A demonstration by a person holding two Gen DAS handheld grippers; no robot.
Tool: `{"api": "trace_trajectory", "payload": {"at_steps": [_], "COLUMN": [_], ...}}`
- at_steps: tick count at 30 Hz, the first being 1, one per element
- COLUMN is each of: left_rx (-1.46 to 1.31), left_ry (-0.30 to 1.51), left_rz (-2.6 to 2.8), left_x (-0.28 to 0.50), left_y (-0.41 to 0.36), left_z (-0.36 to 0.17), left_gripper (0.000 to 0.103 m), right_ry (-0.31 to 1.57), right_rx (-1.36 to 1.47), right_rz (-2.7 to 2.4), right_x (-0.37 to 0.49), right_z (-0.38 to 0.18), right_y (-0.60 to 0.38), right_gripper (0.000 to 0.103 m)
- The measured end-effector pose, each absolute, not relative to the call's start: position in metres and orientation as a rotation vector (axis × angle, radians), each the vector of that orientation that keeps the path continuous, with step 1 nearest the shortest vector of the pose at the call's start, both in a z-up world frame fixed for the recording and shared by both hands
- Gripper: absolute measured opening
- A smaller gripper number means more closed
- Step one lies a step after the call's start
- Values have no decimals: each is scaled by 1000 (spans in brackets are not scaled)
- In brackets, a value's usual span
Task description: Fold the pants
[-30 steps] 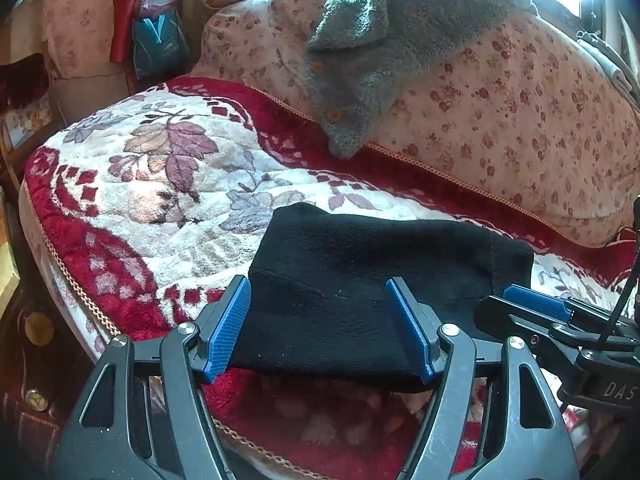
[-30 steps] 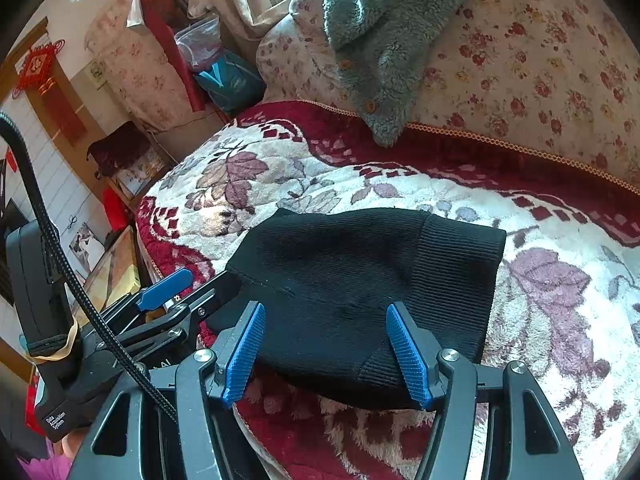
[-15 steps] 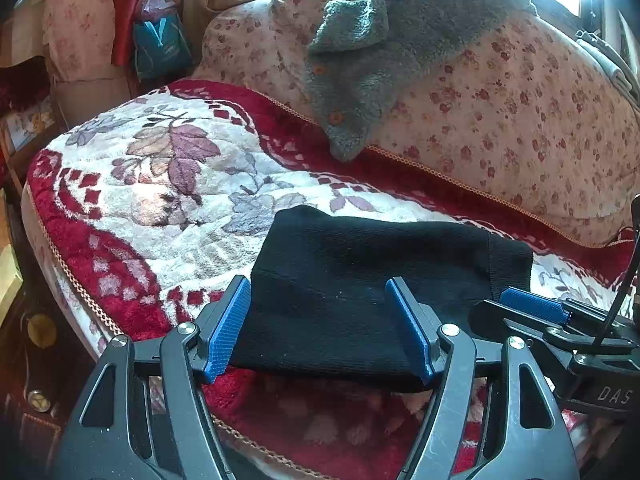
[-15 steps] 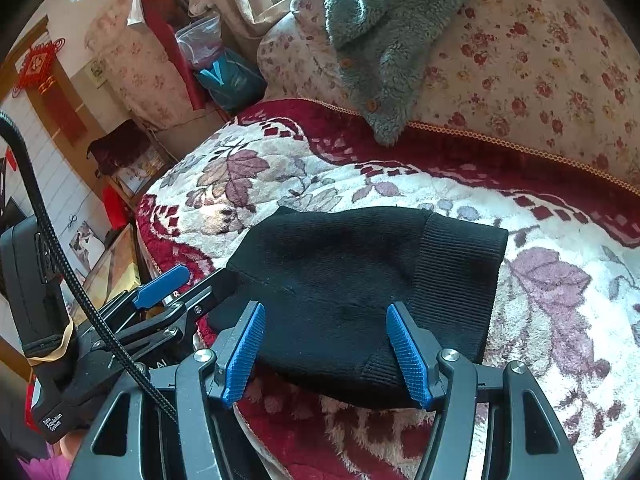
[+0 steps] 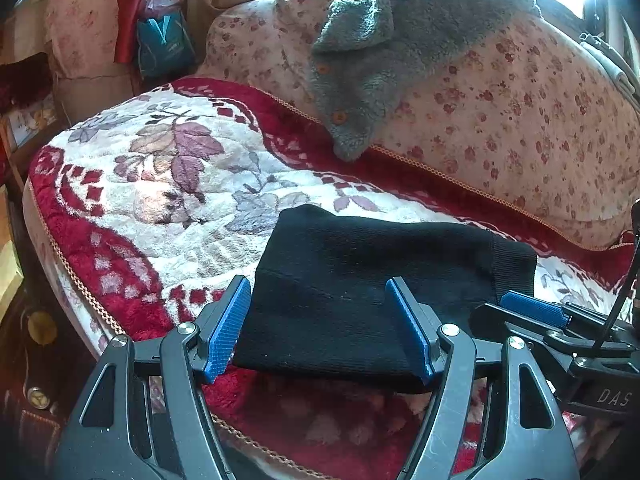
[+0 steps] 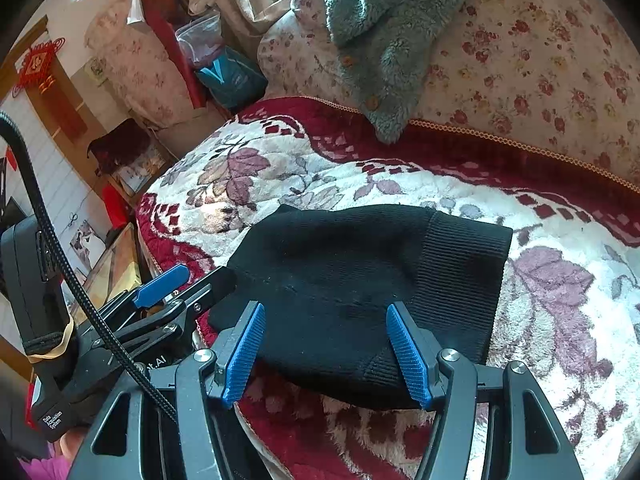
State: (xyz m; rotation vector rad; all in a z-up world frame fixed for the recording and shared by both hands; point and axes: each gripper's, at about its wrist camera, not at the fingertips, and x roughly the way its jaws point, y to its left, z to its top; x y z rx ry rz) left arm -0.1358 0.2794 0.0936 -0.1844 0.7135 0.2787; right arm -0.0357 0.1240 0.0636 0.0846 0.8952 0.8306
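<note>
On the sofa seat, near its front edge: black pants point(image 5: 360, 296), knitted, folded into a compact flat bundle, ribbed band at the right end. Bundle lies on a plush red-and-white floral blanket point(image 5: 168, 184) covering the seat.

Left gripper point(image 5: 320, 332): blue-padded fingers point(image 5: 224, 328) spread apart, framing the near left part of the bundle, holding nothing. Contact with the fabric cannot be told.

Right gripper point(image 6: 326, 354): blue fingers point(image 6: 408, 356) likewise apart, framing the bundle's near edge towards the ribbed end, nothing clamped.

Right wrist view only: ribbed band seen broad and full, with a rounded ribbed corner at the near right; left gripper seen from the side at the bundle's left end point(image 6: 176, 300), with braided black cable point(image 6: 52, 240) and a black box labelled "Data Acquisition System" point(image 6: 36, 280); red knot ornament point(image 6: 38, 64) on the wall; low shelf with pictures at far left.

Left wrist view only: right gripper entering from the right just beside the ribbed end point(image 5: 552, 328); bright window at top right; brass fitting low on the sofa front point(image 5: 40, 322).

Both views: grey fleece garment point(image 5: 380, 52) with wooden buttons, draped over the floral back cushion point(image 5: 520, 112); teal bag point(image 5: 164, 48) beyond the sofa's left end.
</note>
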Motion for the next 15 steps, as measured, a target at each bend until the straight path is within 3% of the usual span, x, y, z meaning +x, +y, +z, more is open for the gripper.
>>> {"api": "trace_trajectory", "payload": {"at_steps": [15], "left_rx": [-95], "left_ry": [643], "left_rz": [219], "left_x": [-137], "left_y": [239], "left_z": [107], "left_gripper": [70], "right_ry": [886], "right_rx": [170], "right_rz": [795], "right_x": [-28], "right_z": [69], "right_y": [86], "right_gripper": [61]}}
